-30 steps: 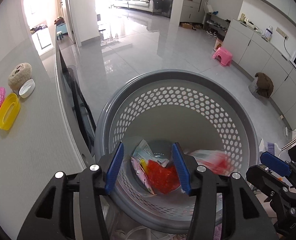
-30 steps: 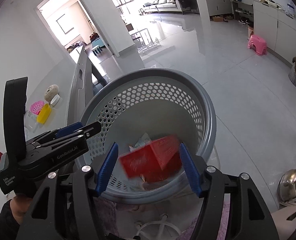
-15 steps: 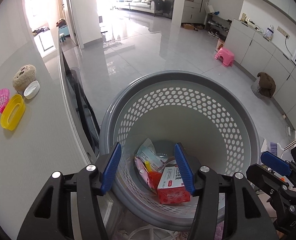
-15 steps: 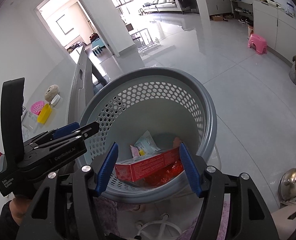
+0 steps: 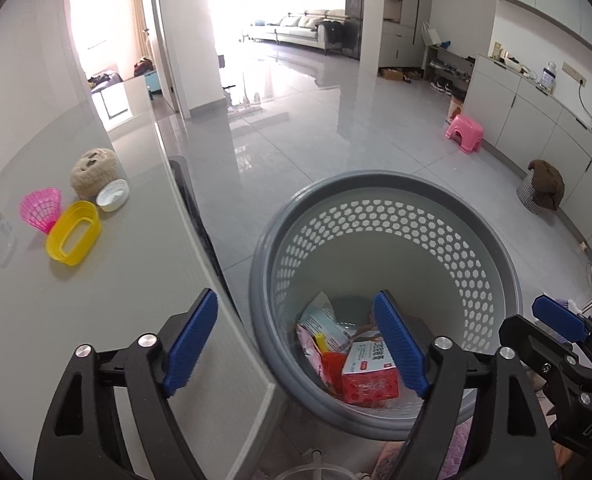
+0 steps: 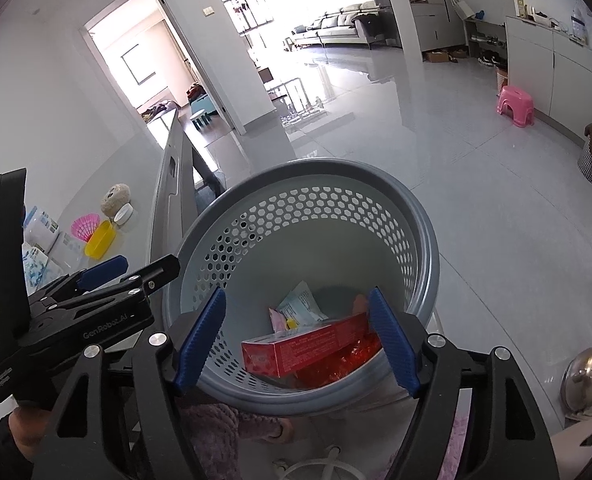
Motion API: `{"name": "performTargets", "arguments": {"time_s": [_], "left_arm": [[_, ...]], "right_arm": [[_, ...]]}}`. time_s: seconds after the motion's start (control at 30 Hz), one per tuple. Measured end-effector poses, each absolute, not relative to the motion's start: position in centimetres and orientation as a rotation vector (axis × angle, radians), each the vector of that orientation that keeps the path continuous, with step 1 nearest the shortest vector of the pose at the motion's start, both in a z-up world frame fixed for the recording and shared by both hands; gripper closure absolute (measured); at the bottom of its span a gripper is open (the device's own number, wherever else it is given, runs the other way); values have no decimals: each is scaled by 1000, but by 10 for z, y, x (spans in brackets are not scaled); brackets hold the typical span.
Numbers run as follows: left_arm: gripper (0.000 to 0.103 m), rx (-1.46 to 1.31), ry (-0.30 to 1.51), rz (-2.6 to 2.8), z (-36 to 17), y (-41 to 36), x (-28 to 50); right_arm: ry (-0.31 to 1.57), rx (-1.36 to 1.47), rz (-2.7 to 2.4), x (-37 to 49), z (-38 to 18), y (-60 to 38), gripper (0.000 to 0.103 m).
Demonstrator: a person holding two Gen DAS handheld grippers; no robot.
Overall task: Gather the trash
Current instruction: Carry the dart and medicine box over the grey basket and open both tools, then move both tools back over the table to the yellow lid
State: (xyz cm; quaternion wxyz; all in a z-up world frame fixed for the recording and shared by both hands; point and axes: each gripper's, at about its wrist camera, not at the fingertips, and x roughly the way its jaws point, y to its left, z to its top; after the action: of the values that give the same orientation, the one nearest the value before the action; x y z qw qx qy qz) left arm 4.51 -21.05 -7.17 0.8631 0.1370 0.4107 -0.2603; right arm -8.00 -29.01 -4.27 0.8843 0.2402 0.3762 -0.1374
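I have both grippers, left gripper and right gripper, spread wide and empty above the basket, where the red box apparently rests on wrappers.

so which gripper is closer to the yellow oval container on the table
Left. The left gripper hangs by the table edge, with the yellow container ahead on its left. The right gripper is over the basket, farther away.
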Motion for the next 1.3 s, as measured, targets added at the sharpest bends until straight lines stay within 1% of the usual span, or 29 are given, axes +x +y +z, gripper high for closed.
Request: {"name": "performTargets", "arguments": {"time_s": [0.27, 0.33, 0.37, 0.63, 0.87, 1.07, 1.3], "left_arm": [[16, 262, 842, -478, -65, -178, 48], [14, 245, 844, -458, -65, -168, 51], [13, 235, 845, -446, -65, -163, 53], [10, 172, 825, -316, -59, -117, 74], [9, 107, 841, -198, -61, -80, 105], [9, 65, 845, -103, -63, -66, 141], [9, 34, 883, -49, -77, -67, 178]], "right_arm": [[762, 472, -283, -69, -37, -277, 24], [757, 458, -282, -65, -34, -272, 19], [754, 453, -281, -62, -34, -270, 19], [760, 390, -196, -26, -33, -240, 18], [754, 333, -131, 18, -28, -219, 17], [760, 350, -85, 58, -28, -214, 16], [780, 333, -89, 98, -30, -213, 17]]}}
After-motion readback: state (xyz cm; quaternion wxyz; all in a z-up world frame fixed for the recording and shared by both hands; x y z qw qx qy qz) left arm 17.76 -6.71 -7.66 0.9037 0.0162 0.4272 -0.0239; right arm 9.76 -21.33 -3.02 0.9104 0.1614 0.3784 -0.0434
